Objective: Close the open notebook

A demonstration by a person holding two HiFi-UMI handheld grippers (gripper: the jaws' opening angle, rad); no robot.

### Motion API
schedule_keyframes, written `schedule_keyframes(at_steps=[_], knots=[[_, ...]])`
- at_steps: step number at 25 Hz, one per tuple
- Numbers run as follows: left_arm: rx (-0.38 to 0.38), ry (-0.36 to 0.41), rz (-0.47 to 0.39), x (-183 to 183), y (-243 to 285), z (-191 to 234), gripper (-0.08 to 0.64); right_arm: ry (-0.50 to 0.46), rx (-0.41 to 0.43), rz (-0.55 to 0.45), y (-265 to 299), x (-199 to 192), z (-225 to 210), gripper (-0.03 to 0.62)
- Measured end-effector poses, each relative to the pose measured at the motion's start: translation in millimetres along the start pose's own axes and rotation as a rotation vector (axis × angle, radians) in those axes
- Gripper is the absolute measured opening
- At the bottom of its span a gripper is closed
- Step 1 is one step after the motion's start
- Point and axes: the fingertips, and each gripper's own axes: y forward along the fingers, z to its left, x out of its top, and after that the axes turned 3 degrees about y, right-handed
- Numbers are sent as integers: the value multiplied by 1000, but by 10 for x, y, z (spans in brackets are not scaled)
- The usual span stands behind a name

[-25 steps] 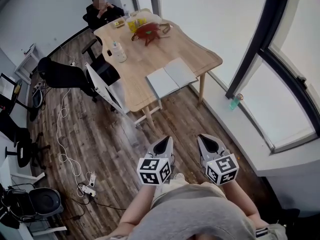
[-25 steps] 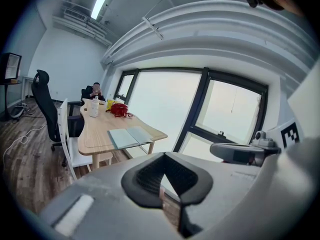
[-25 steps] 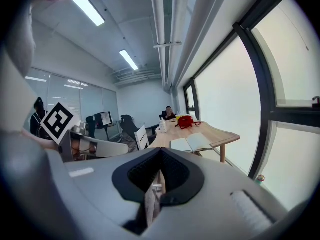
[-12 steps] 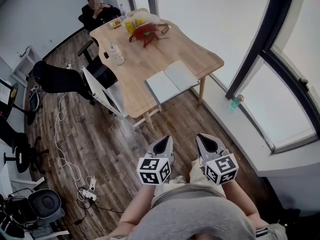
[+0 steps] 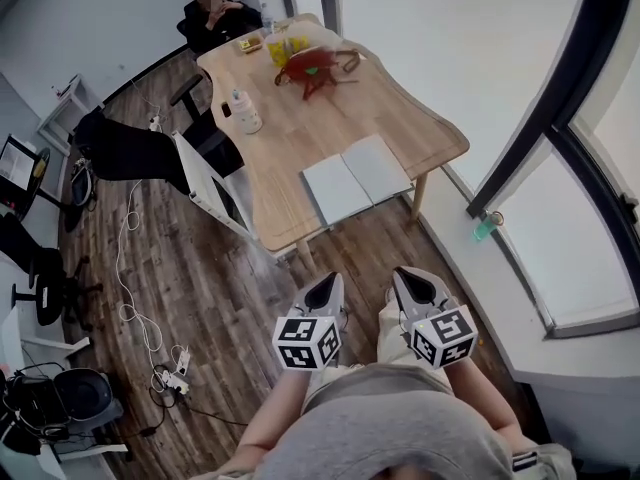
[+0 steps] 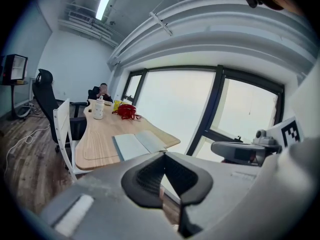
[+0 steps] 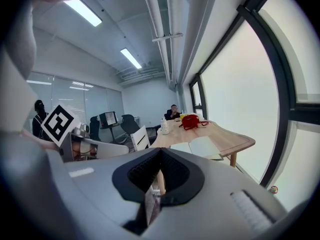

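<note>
The open notebook (image 5: 358, 178) lies flat with pale pages near the close corner of the wooden table (image 5: 300, 128). It also shows in the left gripper view, notebook (image 6: 136, 145), and in the right gripper view, notebook (image 7: 197, 146). My left gripper (image 5: 328, 284) and right gripper (image 5: 408, 280) hang side by side over the wooden floor, well short of the table and pointing toward it. Both are shut with nothing between their jaws. In their own views the left gripper (image 6: 164, 155) and the right gripper (image 7: 160, 150) have their pads meeting at the tip.
A red bag-like thing (image 5: 315, 66) and a white bottle (image 5: 243, 110) stand farther along the table, where a person (image 5: 220, 13) sits at the far end. A white chair (image 5: 215, 193) stands at the table's left side. Cables (image 5: 130, 268) trail on the floor; a green bottle (image 5: 486, 226) sits by the window.
Both grippers and the head camera have come nearer the table, so the notebook sits lower and larger in the head view. The jaws have stayed shut.
</note>
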Motion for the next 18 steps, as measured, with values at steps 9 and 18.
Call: schedule_keyframes(at_steps=[9, 18], knots=[[125, -37, -51, 443, 677, 142, 3, -36, 114, 24, 583, 434, -697, 2], [231, -70, -72, 694, 1280, 226, 3, -74, 217, 65, 1127, 694, -1265, 2]])
